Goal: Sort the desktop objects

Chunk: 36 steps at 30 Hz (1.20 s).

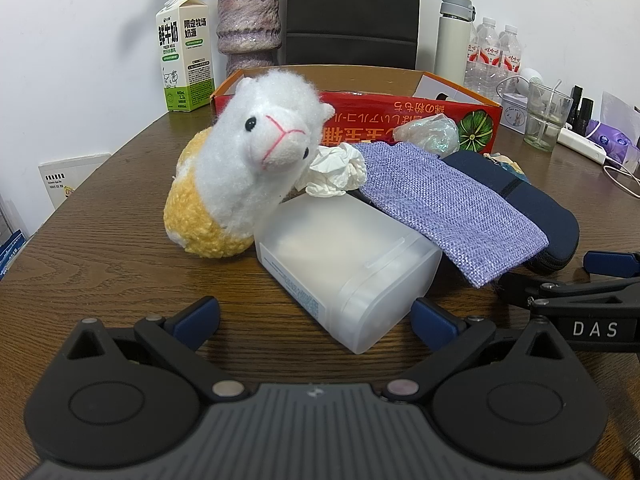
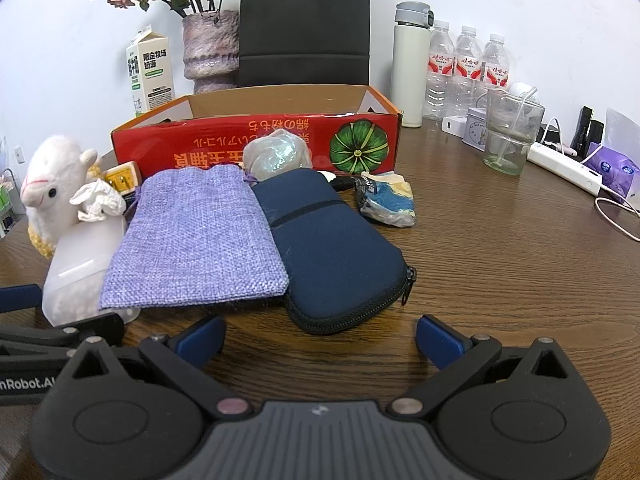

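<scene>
Left wrist view: the left gripper hovers low over the wooden table with its jaws spread wide and nothing gripped; the near corner of a frosted plastic box lies between the blue fingertips without touching either. From left to right ahead of this gripper sit a plush alpaca leaning against the box's far-left edge, a crumpled tissue on the box's far end, a purple woven pouch draped partly over the box, and a navy zip case under the pouch. A red cardboard box stands open behind them. Right wrist view: the right gripper is likewise fully spread and empty, with the zip case just ahead of its fingertips, slightly left of centre. The purple pouch overlaps the case's left side, an iridescent wrapped lump lies beyond, and a blue-and-yellow packet rests to the right.
</scene>
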Each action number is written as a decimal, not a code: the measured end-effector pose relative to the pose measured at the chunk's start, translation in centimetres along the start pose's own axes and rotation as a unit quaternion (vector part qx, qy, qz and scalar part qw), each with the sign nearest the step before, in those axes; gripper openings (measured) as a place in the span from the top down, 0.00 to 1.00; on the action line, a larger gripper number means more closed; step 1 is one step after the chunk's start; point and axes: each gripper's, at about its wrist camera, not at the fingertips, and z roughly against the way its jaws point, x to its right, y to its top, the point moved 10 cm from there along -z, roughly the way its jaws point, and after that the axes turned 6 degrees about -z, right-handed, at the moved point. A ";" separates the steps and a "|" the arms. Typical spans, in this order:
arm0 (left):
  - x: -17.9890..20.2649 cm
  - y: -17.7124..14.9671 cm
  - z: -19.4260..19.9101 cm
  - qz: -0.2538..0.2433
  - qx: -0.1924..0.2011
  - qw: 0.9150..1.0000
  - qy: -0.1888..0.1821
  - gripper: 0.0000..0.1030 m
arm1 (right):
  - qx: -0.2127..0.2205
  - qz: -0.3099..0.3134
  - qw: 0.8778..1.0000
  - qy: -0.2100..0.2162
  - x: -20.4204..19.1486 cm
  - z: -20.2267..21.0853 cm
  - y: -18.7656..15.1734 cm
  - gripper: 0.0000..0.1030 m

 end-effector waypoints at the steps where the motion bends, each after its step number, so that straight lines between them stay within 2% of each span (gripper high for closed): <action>1: 0.0 0.0 0.0 0.000 0.000 1.000 0.000 0.00 | 0.000 0.000 1.000 0.000 0.0 0.0 0.0 0.00; 36: -0.1 0.0 -0.1 0.000 -0.001 1.000 0.000 0.00 | 0.000 -0.001 1.000 -0.002 -0.1 0.1 0.0 0.00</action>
